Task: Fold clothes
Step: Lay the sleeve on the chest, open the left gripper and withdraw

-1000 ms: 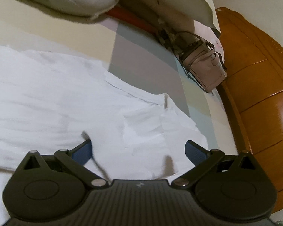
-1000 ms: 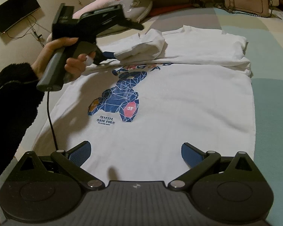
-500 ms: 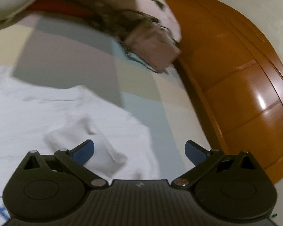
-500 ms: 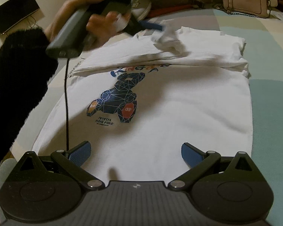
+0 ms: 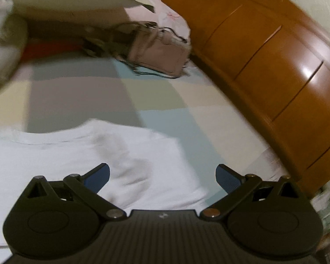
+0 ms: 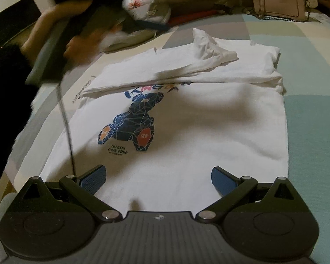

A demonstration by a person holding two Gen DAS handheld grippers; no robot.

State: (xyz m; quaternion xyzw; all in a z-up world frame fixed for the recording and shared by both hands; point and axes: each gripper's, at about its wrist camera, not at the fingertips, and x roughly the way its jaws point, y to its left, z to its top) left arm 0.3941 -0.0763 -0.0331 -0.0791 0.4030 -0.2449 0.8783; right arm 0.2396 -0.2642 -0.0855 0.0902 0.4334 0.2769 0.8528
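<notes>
One white T-shirt (image 6: 198, 132) lies flat on the patchwork bedspread (image 6: 314, 114), its blue geometric figure print (image 6: 129, 125) facing up and its far part folded over, with one crumpled sleeve (image 6: 209, 46) resting on top of the fold. Nearest, the right gripper (image 6: 158, 176) hangs over the shirt's near hem, its two blue-padded fingers spread apart and holding nothing. The left gripper (image 5: 162, 175) hovers above the shirt's far corner, its fingers likewise wide apart and empty. Farther off, one pinkish handbag (image 6: 279, 0) sits beside pillows (image 5: 72, 2), closed, its contents unseen. Beyond stands a wooden headboard (image 5: 275, 61).
</notes>
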